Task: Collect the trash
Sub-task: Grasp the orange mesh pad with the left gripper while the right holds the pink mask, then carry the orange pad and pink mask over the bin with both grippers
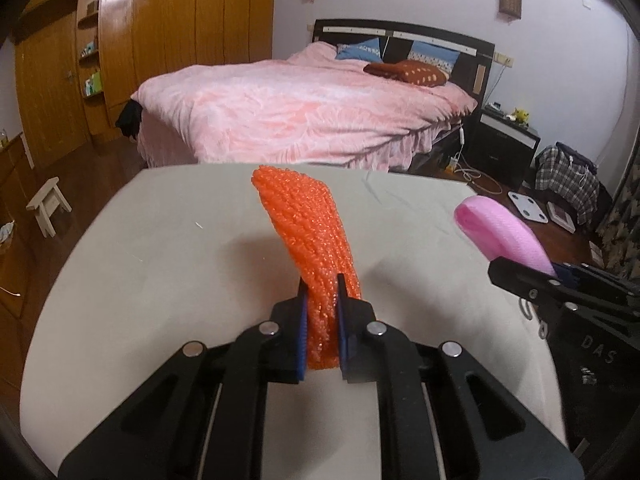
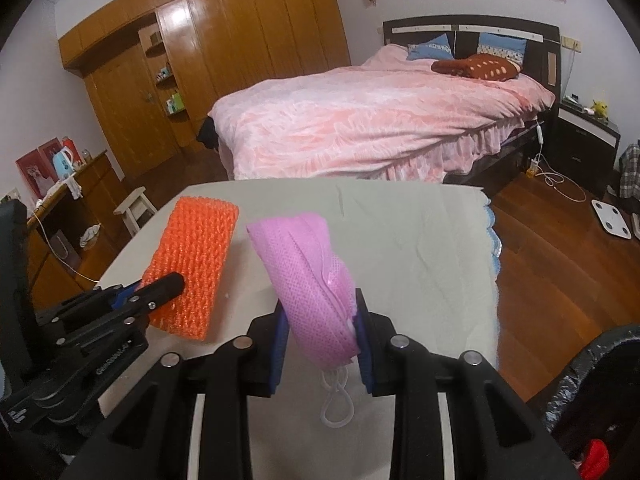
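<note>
Left gripper (image 1: 322, 316): clamped tight on one orange foam net (image 1: 308, 236), held up above the table (image 1: 160, 240)
Right gripper (image 2: 322, 332): pinching one pink face mask (image 2: 308, 256), ear loop dangling
Trash count: two pieces, both lifted
Writing: "DAS" on right gripper's body

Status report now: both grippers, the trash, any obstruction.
Left gripper shut on orange foam net. Right gripper shut on pink face mask. Both pieces held above the white table. Nothing in the way.
</note>
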`<state>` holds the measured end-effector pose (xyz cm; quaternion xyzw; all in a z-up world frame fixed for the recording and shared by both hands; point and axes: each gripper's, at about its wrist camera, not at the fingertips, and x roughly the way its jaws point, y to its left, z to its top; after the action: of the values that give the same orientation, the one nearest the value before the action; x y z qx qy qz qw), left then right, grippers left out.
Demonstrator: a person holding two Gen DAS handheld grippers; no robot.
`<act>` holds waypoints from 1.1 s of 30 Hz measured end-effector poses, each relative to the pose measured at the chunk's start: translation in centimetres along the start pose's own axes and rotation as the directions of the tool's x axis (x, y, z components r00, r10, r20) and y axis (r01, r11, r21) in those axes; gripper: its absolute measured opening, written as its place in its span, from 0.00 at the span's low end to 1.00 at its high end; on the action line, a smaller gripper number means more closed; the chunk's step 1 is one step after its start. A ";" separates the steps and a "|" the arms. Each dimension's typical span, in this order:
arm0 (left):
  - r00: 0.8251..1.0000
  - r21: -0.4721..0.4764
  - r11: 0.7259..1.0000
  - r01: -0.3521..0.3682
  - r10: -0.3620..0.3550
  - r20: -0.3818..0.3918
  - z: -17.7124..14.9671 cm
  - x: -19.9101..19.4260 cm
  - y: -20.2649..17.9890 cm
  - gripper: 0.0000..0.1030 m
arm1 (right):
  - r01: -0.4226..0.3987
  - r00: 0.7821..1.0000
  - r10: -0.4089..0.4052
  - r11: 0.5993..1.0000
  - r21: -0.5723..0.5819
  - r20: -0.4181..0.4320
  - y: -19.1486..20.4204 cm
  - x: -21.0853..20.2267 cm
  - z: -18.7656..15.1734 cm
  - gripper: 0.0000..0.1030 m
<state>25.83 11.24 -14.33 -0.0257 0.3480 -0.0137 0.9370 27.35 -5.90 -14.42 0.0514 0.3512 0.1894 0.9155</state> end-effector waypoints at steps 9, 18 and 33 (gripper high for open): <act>0.999 -0.001 1.000 0.005 -0.005 0.043 0.4 -4.3 -1.0 0.10 | -0.018 0.998 0.020 1.000 -0.024 0.052 0.6 -3.8 0.7 0.29; 0.995 0.009 1.000 0.025 -0.026 0.096 0.3 -8.9 -2.5 0.10 | -0.030 0.994 0.033 0.999 -0.033 0.104 0.6 -8.5 0.2 0.29; 0.986 0.050 0.996 0.074 -0.081 0.146 -0.5 -14.2 -5.7 0.10 | -0.015 0.982 0.024 0.999 -0.049 0.186 0.2 -16.2 -1.1 0.29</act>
<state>14.69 6.15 -5.15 -0.0194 0.2761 -0.0560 0.9593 15.53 -11.91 -5.12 0.0506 0.2590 0.2011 0.9434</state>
